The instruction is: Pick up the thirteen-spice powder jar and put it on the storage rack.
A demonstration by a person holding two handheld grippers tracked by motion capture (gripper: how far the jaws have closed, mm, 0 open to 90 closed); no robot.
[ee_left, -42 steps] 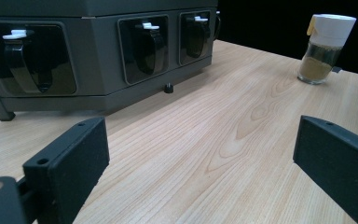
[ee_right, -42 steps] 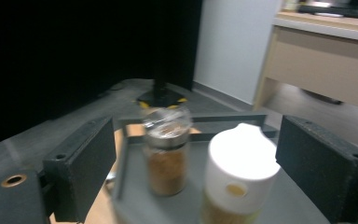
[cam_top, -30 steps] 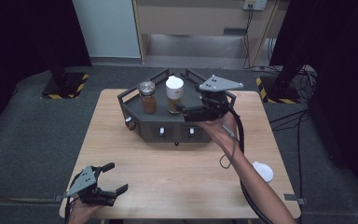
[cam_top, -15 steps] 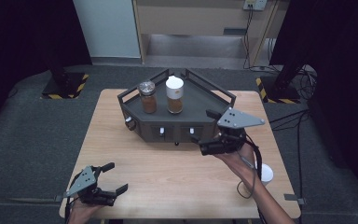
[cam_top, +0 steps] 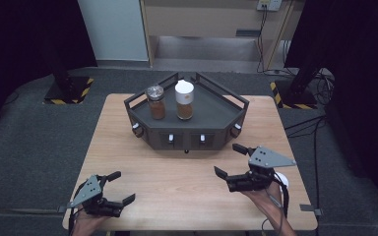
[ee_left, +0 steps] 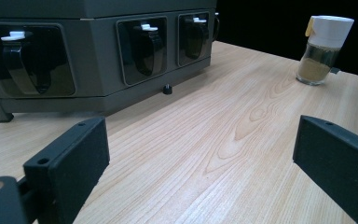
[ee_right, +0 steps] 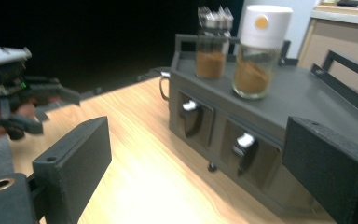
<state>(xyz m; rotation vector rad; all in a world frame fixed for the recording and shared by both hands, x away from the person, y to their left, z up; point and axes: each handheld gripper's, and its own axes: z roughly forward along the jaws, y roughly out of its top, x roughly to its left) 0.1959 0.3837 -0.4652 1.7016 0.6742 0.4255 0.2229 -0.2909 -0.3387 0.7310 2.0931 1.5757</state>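
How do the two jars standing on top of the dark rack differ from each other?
The left jar has a shiny metal lid, while the right jar has a white plastic cap with a small orange dot. The right jar is taller and wider than the left jar. Both are clear glass, hold brown powder, and stand upright side by side on the rack, apart from both grippers.
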